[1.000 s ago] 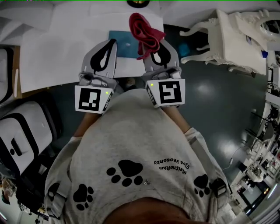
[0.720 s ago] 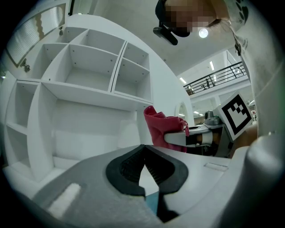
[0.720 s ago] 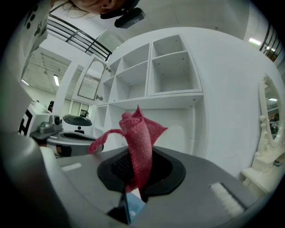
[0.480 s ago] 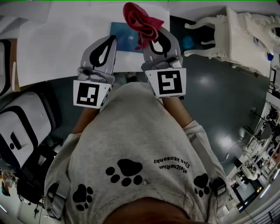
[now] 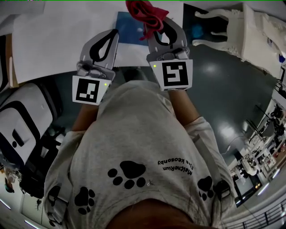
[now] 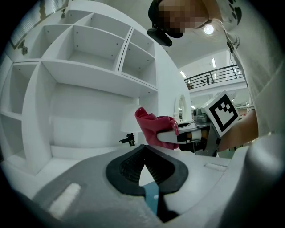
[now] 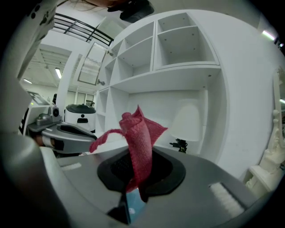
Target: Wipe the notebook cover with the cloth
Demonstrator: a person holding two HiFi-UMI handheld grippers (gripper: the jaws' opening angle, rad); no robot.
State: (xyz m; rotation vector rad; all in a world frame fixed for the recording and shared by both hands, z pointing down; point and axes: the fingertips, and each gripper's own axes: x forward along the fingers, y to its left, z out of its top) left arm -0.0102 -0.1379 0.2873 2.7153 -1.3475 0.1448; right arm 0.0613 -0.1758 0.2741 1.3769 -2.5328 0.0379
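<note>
The right gripper (image 7: 136, 171) is clamped on the red cloth (image 5: 144, 12), which stands bunched above its jaws. The blue notebook (image 5: 127, 27) lies flat on the white table (image 5: 53, 40) just ahead of and below those jaws, so the wiping stroke looks to go forward and down. The left gripper (image 6: 144, 156) – jaws together, holding nothing – is beside the notebook's left edge. The head view's top edge and the cloth cut off the cover, so its long axis is unclear.

In the head view the worktop (image 5: 62, 40), the notebook (image 5: 128, 27), the left tool (image 5: 113, 36) and the right tool (image 5: 156, 24) have shifted toward the far edge. The cloth (image 5: 144, 12) is now cut off by that edge.
</note>
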